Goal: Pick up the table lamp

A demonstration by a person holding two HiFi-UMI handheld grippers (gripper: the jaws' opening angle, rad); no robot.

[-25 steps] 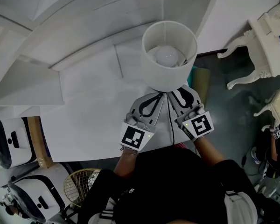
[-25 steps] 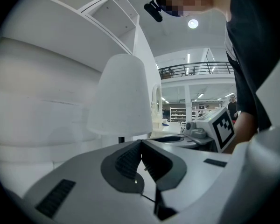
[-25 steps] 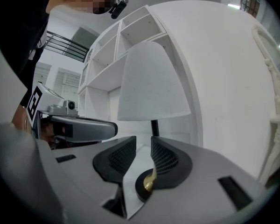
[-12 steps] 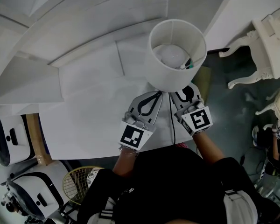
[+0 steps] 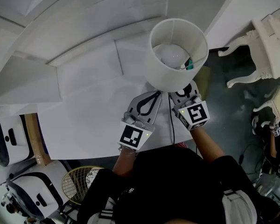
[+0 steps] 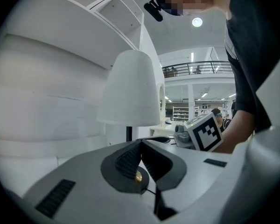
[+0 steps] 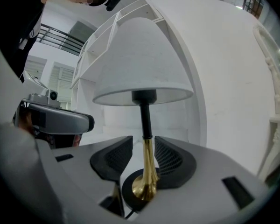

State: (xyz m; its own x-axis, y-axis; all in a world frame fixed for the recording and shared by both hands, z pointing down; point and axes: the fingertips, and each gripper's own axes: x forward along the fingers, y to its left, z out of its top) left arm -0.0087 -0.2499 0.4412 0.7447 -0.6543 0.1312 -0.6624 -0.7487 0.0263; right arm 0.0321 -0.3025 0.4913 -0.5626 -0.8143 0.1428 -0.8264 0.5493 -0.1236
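Observation:
The table lamp has a white shade, a bulb inside, and a black-and-brass stem on a dark round base. It stands near the right front edge of the white table. My right gripper sits under the shade; in the right gripper view its jaws are opening on either side of the brass stem, with a gap on the left. My left gripper lies just left of the lamp, shut with nothing in it.
A black cord runs from the lamp to the table's front edge. White stepped shelving rises behind the table. Ornate white furniture stands on the dark floor at right. White devices and a wire basket sit lower left.
The lamp shade now sits a little further right in the head view. My right gripper has shifted slightly left and closer under the shade. The left gripper has stayed put.

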